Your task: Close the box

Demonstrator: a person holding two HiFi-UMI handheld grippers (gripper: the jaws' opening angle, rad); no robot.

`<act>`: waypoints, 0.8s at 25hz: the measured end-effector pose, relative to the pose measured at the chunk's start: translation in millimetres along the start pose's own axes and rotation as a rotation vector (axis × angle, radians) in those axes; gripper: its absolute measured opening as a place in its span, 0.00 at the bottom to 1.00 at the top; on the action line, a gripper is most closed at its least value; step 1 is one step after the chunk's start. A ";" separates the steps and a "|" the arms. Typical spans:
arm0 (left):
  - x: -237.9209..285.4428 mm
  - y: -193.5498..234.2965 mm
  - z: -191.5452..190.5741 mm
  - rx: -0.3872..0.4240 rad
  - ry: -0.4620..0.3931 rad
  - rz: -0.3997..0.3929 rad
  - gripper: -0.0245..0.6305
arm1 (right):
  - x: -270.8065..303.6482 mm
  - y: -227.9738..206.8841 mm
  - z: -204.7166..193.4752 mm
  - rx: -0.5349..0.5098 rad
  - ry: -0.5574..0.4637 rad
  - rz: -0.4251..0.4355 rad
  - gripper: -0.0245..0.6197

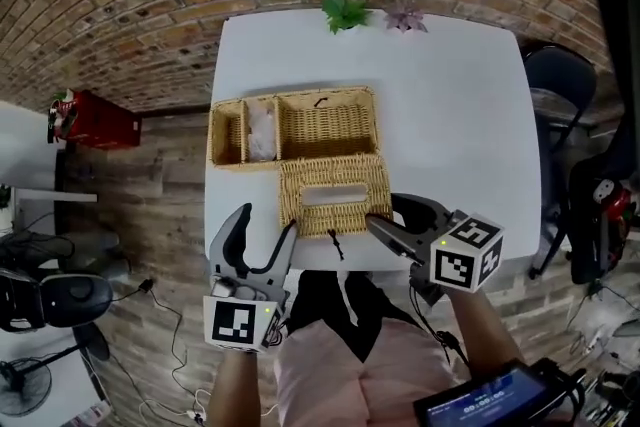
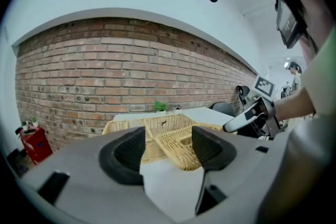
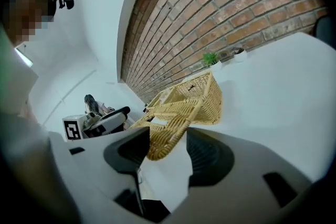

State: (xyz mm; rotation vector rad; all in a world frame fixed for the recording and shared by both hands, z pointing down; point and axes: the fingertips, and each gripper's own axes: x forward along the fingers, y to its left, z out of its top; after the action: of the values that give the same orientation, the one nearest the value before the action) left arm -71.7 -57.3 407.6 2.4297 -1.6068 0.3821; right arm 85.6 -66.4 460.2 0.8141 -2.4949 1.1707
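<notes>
At the near edge of the bench, the lid of the wicker box lies folded open toward you. It is hinged along the box's 6 o'clock wall, and its free edge and a small black loop sit close to the bench's rim. The box sits a little left of the bench's middle, compartments up, not yet closed.

The step in hand looks like getting under that free edge and swinging the lid up and over toward 12 o'clock. Lift from both corners together so the woven panel does not twist on its hinge. Let the lid ride on the tools rather than pinching the weave, and follow its arc. A straight push would likely slide the light box away from you.

Your left tool stands at the lid's 7 o'clock corner, pointing toward 12 o'clock and dipped a little below level. Its jaws are wide, with nothing pressed between them. Your right tool comes in at the lid's 4 o'clock corner, aimed toward 10 o'clock and rolled over, jaws likewise wide. Its own view shows the lid's corner in the gap, with neither pad pressing on it.
</notes>
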 end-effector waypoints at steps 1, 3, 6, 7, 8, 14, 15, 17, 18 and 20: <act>-3.0 -0.8 4.5 0.021 -0.010 -0.008 0.47 | -0.7 0.2 1.2 0.020 0.002 0.003 0.39; -7.7 -3.9 10.4 0.042 -0.025 -0.024 0.47 | -1.5 1.8 4.6 0.069 0.003 0.016 0.39; -10.1 -12.1 10.0 0.065 -0.031 -0.043 0.47 | -4.2 4.3 14.1 0.163 -0.008 0.044 0.39; -11.0 -14.0 7.5 0.073 -0.029 -0.042 0.47 | -5.0 4.8 18.0 0.193 -0.015 0.054 0.39; -11.9 -15.2 5.3 0.073 -0.029 -0.040 0.47 | -5.6 5.2 21.6 0.219 -0.020 0.064 0.39; -17.7 -7.8 0.0 0.053 -0.020 -0.020 0.47 | -6.7 6.2 33.8 0.302 -0.034 0.094 0.40; -15.5 -7.4 0.2 0.075 -0.020 -0.022 0.47 | -7.1 5.9 34.6 0.303 -0.034 0.091 0.40; -7.7 -10.0 5.3 0.145 -0.033 -0.035 0.47 | -9.3 3.4 39.6 0.311 -0.054 0.074 0.40; -3.6 -11.8 9.0 0.180 -0.043 -0.043 0.47 | -11.3 -0.8 42.4 0.316 -0.070 0.060 0.39; 1.1 -14.0 14.5 0.197 -0.061 -0.048 0.48 | -15.1 -11.7 43.8 0.325 -0.084 0.025 0.39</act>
State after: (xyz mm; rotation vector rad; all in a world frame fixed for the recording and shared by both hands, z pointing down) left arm -56.9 -57.3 393.9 2.6437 -1.6004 0.4835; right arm 104.6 -100.4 432.6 0.9300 -2.4188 1.6094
